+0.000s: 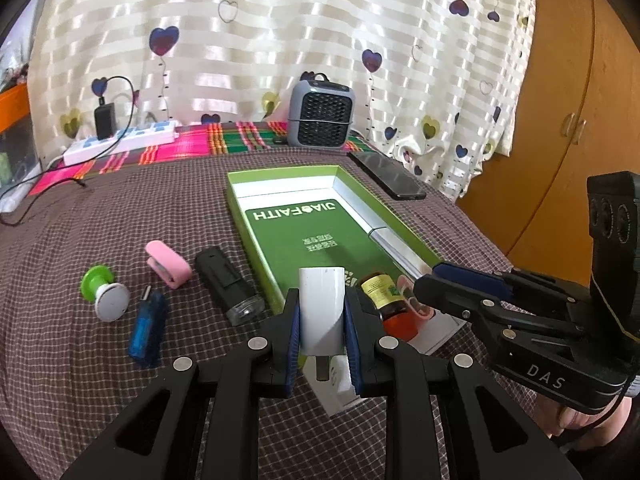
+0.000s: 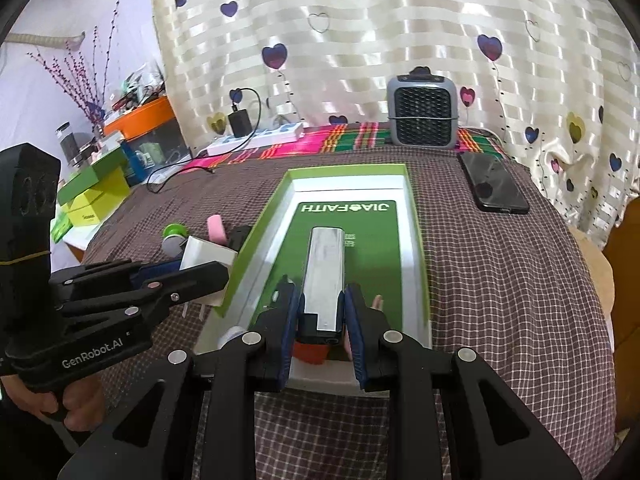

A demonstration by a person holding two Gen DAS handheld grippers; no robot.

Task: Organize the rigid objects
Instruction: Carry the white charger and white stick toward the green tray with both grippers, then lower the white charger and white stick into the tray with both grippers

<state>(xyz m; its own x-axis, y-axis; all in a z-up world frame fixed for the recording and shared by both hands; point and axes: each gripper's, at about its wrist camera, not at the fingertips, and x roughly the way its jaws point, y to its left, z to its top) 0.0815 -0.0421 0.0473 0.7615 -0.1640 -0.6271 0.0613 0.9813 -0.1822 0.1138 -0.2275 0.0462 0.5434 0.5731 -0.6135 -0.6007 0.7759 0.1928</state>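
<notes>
Bright daylight comes through the cream striped curtain with purple hearts (image 1: 280, 32), backlit, its satin bands glaring white. Both views are evenly lit and mostly sharp. Shadows on the brown checked tablecloth (image 1: 100, 220) are soft. Glare shows on the silver metal bar (image 2: 325, 264) and the black phone screen (image 2: 494, 182). Strong fisheye bending with dark vignette at corners.

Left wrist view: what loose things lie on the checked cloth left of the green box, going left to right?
Green-and-white spool → blue USB stick → pink clip → black device with clear cap.
</notes>
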